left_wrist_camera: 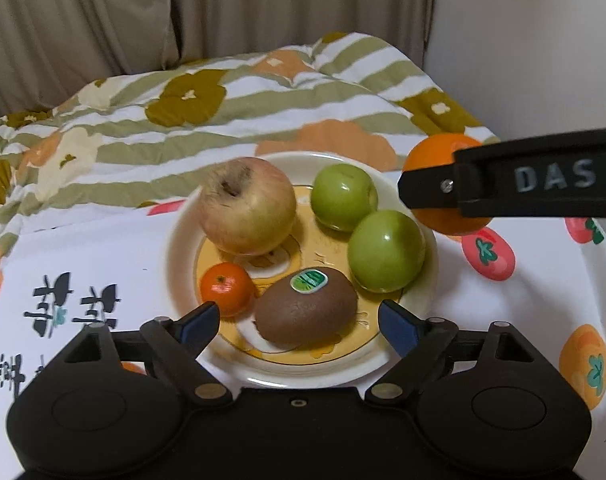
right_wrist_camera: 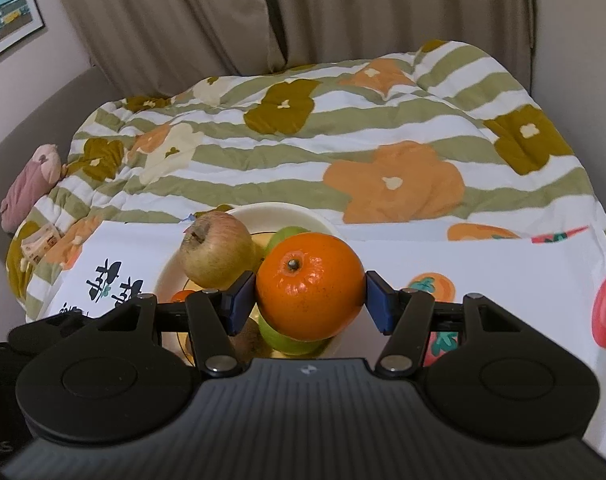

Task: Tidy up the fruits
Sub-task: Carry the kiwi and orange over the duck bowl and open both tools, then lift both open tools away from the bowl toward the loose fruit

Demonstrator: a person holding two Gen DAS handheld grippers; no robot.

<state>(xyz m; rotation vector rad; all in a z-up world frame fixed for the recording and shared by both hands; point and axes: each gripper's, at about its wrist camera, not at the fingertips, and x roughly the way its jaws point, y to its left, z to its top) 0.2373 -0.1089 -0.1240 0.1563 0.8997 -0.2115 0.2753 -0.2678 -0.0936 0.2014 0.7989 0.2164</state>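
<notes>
A cream plate (left_wrist_camera: 183, 240) holds an apple (left_wrist_camera: 247, 206), two green fruits (left_wrist_camera: 343, 196) (left_wrist_camera: 387, 250), a small mandarin (left_wrist_camera: 227, 288) and a kiwi (left_wrist_camera: 307, 308) with a green sticker. My left gripper (left_wrist_camera: 299, 320) is open, its blue pads either side of the kiwi at the plate's near edge. My right gripper (right_wrist_camera: 309, 296) is shut on a large orange (right_wrist_camera: 309, 286) and holds it above the plate's right side; the orange also shows in the left wrist view (left_wrist_camera: 435, 152), behind the right gripper's finger. The apple (right_wrist_camera: 217, 252) and plate (right_wrist_camera: 283, 214) show behind the orange.
The plate stands on a white cloth (left_wrist_camera: 103, 256) printed with fruit and black characters. A striped flowered quilt (right_wrist_camera: 343, 140) lies behind it, with beige curtains (right_wrist_camera: 343, 8) beyond. A pink soft toy (right_wrist_camera: 27, 188) lies at the far left.
</notes>
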